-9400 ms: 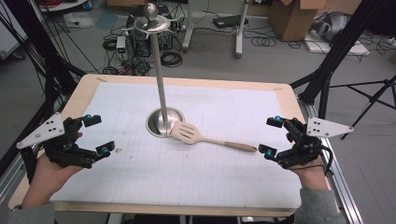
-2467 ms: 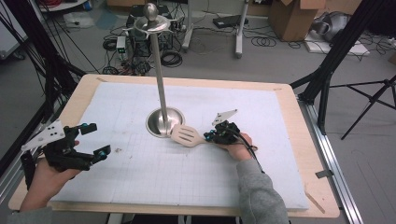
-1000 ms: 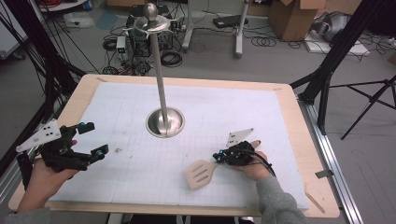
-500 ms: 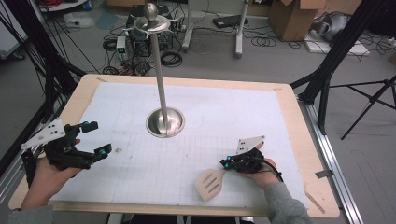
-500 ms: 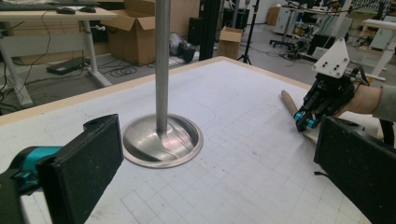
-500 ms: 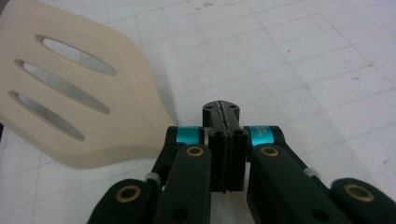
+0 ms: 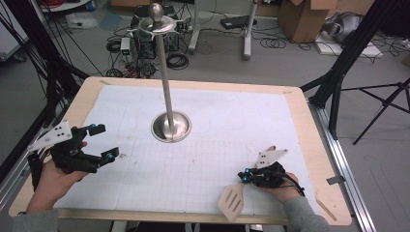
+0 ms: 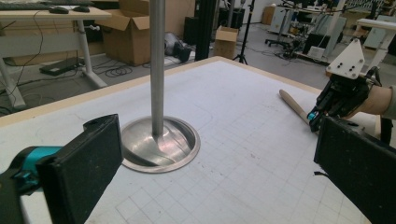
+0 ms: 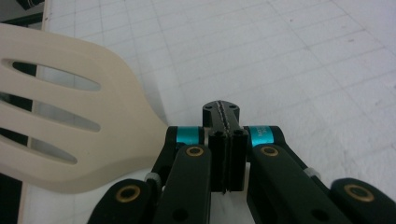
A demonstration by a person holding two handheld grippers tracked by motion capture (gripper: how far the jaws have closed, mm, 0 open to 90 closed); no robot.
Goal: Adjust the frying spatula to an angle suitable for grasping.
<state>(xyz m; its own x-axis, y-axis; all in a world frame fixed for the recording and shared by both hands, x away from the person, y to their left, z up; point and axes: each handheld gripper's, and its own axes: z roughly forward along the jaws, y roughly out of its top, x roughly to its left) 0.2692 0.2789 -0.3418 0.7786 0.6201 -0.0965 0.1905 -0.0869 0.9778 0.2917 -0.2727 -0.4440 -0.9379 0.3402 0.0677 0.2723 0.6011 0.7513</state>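
Upright metal stand (image 7: 170,123) mid-table, open mat (image 7: 232,125) all around it

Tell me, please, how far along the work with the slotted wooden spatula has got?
Done: the right gripper has the pale slotted wooden spatula clamped and lifted, its blade over the table's near edge. In hand: carrying it. Left, probably: hanging it on the tall steel stand. The left gripper waits open.

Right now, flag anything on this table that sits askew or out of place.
The slotted wooden spatula stands out: the right gripper holds it at the table's near edge, its head jutting past the white mat. Nothing else looks odd; the metal stand is upright and the left gripper is open and empty.
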